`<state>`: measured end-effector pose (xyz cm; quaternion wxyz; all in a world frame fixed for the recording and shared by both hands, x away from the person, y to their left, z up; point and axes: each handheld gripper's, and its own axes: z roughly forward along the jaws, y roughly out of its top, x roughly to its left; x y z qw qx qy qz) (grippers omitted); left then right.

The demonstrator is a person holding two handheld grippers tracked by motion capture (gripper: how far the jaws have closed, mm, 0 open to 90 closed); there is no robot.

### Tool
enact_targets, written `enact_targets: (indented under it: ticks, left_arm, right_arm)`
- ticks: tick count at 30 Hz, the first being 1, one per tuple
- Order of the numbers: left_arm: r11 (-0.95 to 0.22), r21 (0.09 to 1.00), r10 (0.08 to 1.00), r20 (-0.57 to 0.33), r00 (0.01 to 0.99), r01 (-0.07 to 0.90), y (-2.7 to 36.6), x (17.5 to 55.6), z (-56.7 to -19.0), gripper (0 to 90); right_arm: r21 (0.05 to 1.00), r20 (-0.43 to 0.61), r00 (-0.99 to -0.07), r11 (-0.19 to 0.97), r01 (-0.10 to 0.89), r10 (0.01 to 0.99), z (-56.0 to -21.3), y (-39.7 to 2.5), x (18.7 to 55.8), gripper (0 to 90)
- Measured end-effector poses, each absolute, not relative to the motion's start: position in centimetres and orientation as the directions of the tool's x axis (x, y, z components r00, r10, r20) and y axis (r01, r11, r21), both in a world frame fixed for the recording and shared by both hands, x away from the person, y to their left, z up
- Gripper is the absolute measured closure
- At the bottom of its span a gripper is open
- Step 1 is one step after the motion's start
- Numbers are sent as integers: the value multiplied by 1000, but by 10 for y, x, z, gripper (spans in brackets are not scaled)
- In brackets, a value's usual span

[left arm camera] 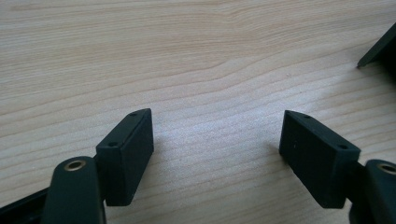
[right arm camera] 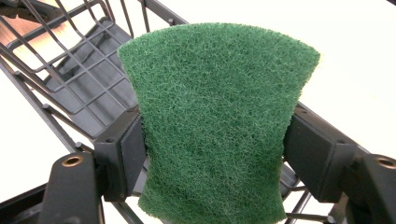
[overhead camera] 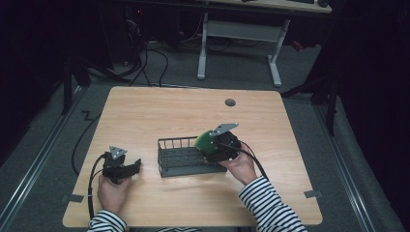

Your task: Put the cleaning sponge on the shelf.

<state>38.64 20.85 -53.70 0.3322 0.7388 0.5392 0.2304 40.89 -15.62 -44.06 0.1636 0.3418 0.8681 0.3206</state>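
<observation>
Pinching a green scouring pad above the wire basket, the right gripper; left gripper rests wide apart on the table.

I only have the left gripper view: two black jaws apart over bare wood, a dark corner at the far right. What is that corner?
Observer: It belongs to a black wire basket on the table, beside the left tool.
Operator: Is the other hand busy?
Observer: Yes, the right tool is clamped on a green scouring pad.
Operator: Where is that pad?
Observer: Held up at the basket's right end, above its rim, not lying in it.
</observation>
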Motion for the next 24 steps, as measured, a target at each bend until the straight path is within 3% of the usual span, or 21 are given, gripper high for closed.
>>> enact_targets:
  ticks: [14, 24]
  left_arm:
    - [-198, 739, 950, -17, 313, 643, 208, 386, -537, 266]
    - [-199, 739, 950, -17, 313, 644, 208, 386, -537, 265]
  right_arm:
    - [732, -26, -700, 491, 473, 714, -428, -170, 405, 246]
    - [760, 6, -702, 453, 466, 712, -420, -181, 401, 165]
